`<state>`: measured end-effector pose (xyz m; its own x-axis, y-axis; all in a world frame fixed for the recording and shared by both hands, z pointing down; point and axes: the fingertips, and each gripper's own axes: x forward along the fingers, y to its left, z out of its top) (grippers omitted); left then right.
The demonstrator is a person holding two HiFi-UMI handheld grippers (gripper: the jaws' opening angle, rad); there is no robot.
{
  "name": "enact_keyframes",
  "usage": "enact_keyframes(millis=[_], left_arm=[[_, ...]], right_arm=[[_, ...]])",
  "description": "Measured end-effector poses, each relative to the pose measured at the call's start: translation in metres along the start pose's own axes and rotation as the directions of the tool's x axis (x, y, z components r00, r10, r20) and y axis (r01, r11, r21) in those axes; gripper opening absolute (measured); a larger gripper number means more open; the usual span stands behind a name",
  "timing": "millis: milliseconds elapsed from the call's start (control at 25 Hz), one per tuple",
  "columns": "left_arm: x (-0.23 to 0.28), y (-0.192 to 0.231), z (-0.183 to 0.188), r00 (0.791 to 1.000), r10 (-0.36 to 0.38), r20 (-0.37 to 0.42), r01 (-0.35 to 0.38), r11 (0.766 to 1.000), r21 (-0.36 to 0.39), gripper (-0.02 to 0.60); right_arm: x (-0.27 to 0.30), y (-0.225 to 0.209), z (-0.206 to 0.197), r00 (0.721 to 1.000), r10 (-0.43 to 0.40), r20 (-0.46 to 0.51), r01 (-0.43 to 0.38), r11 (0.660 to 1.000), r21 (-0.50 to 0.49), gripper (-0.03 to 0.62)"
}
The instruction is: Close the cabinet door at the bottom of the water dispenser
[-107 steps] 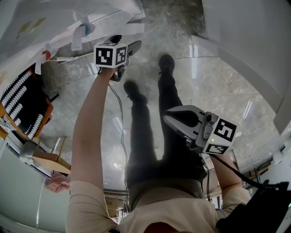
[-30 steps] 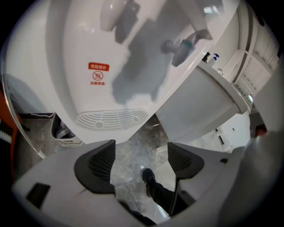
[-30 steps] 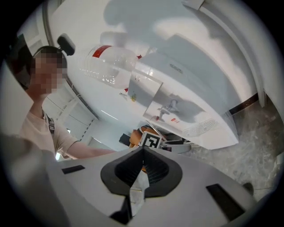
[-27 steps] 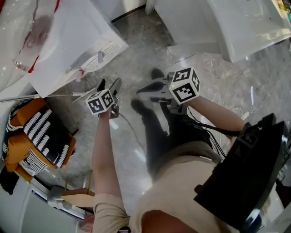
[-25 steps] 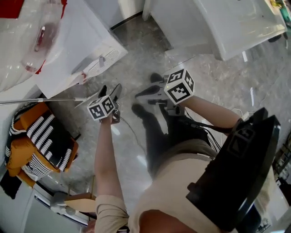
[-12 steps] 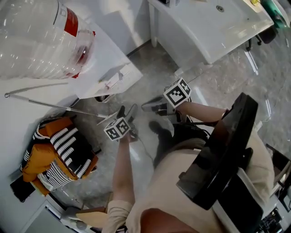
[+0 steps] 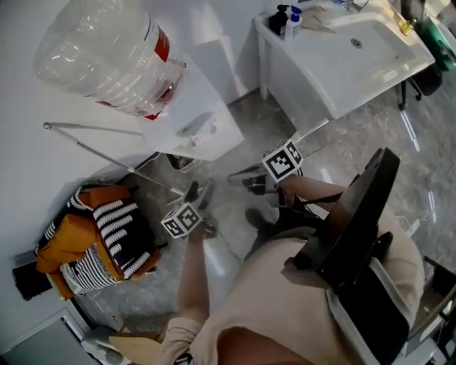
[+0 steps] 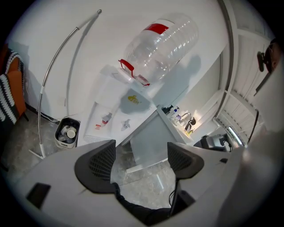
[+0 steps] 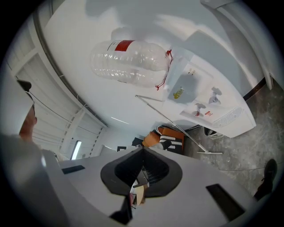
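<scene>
Clutter first: in the head view an orange-and-striped bag [image 7: 100, 242] lies at 9 o'clock of the left gripper [image 7: 199, 192]. A thin metal floor stand [image 7: 114, 162] slants across between that bag and the water dispenser [image 7: 203, 128]. A small dark waste bin [image 7: 182, 162] sits at the dispenser's foot, at 12 o'clock of the left gripper and nearest to its path. A white sink unit [image 7: 299, 93] with 2 soap bottles [image 7: 285, 18] stands at 1 o'clock of the right gripper [image 7: 239, 176], well apart from it. A black shoe [image 7: 260, 217] rests on the marble floor between the 2 grippers.

The dispenser carries a clear water bottle [image 7: 107, 57] upended on top. Both grippers hang near its foot, touching nothing.

In the left gripper view the jaws stand wide apart with only floor and the sink unit's side between them. The dispenser front with its 2 taps lies at 11 o'clock above the left jaw, and the bin at 9 o'clock.

In the right gripper view the jaws are pressed together with nothing held. The dispenser's lower front with its slotted panel [image 9: 230, 117] sits at 2 o'clock.

I cannot tell the cabinet door from the rest of that white front, or how it stands.
</scene>
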<state>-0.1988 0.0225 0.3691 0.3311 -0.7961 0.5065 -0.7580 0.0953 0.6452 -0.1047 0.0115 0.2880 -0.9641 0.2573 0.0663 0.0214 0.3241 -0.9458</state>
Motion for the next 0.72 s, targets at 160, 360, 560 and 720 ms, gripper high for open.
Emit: enact_keyframes(millis=[160,360,560,720], left_arm=[[-0.009,-0.018,0.011,0.997,-0.063,0.054,0.064,0.998,-0.019,0.353],[-0.026,-0.032,0.019,0.995,-0.072,0.073,0.069,0.997,0.042,0.353],[-0.043,-0.043,0.036,0.992,-0.085,0.094,0.074,0.990,0.117,0.353],[-0.056,-0.046,0.030,0.992,-0.076,0.098,0.060,0.985,0.162,0.353]], right_arm=[[-0.008,0.007,-0.005,0.999,-0.033,0.023,0.033,0.999,-0.006,0.014],[-0.004,0.028,-0.009,0.998,-0.027,0.049,0.029,0.999,-0.033,0.014],[0.007,0.051,0.002,0.997,-0.010,0.080,0.018,0.994,-0.103,0.014],[0.008,0.057,-0.005,0.995,-0.036,0.089,0.046,0.992,-0.120,0.014]])
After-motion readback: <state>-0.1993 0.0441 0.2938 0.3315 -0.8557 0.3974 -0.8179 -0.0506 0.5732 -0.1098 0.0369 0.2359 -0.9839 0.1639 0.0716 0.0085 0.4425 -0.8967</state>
